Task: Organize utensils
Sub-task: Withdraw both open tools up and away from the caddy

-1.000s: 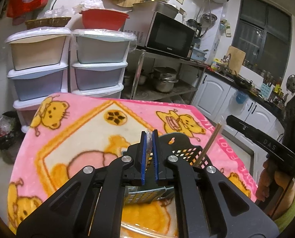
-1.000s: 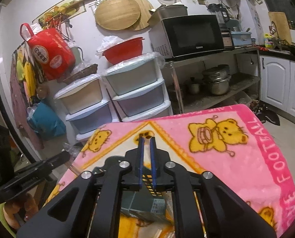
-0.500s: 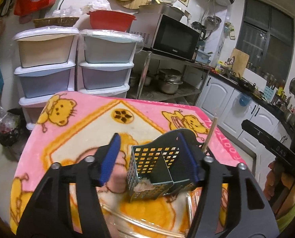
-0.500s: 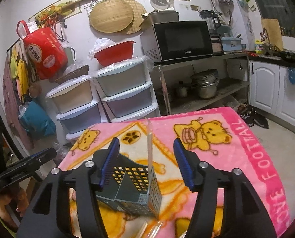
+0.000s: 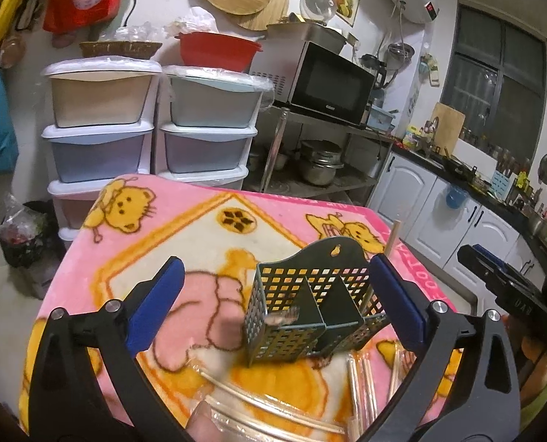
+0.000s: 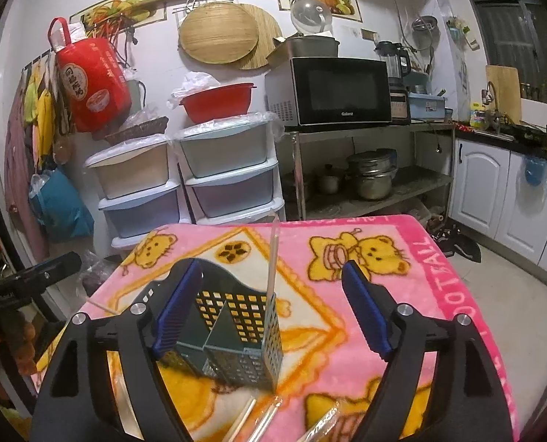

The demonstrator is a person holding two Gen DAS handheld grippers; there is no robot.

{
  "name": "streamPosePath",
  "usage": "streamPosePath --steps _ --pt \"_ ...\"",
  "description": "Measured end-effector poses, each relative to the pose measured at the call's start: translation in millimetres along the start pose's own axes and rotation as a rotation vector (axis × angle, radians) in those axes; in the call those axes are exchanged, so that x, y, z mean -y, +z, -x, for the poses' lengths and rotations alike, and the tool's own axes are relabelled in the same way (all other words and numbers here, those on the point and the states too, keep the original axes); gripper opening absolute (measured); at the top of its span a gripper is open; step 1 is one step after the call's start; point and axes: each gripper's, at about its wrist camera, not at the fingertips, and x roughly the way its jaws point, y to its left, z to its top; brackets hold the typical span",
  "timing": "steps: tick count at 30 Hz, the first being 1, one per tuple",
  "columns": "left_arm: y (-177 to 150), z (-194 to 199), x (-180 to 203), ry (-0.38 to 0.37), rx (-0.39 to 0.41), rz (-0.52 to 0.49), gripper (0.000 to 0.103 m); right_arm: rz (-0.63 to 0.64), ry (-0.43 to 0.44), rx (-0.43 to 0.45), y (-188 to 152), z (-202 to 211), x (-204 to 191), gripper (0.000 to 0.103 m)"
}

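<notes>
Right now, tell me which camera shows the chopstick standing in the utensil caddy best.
The right wrist view: the wrapped chopstick stands in full length against the blanket, rising from the caddy at its near right corner. The left wrist view shows only its upper part behind the caddy's back wall, beside the blue finger.

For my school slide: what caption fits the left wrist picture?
Left gripper opening wide over a green utensil caddy on a pink teddy-bear blanket, wrapped chopsticks lying nearby.

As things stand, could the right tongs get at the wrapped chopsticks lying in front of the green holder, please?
Probably yes. The right tongs are opening with nothing gripped, and the wrapped chopsticks lie bare on the blanket just below them. The green holder stands behind the chopsticks, not over them.
</notes>
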Motion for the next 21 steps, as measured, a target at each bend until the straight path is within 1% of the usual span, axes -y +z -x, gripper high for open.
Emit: streamPosePath --steps 6,12,21 --pt "-9.2 16.5 -0.3 0.004 0.023 0.003 0.092 0.007 0.002 -0.011 -9.5 8.9 -0.1 0.078" --pt "-24.2 31.0 3.0 0.006 0.033 -0.024 0.092 0.004 0.004 -0.036 -22.6 14.5 1.0 0.078" --pt "-50.3 37.8 -0.8 0.002 0.009 -0.042 0.092 0.007 0.018 -0.077 -42.0 20.5 0.3 0.078"
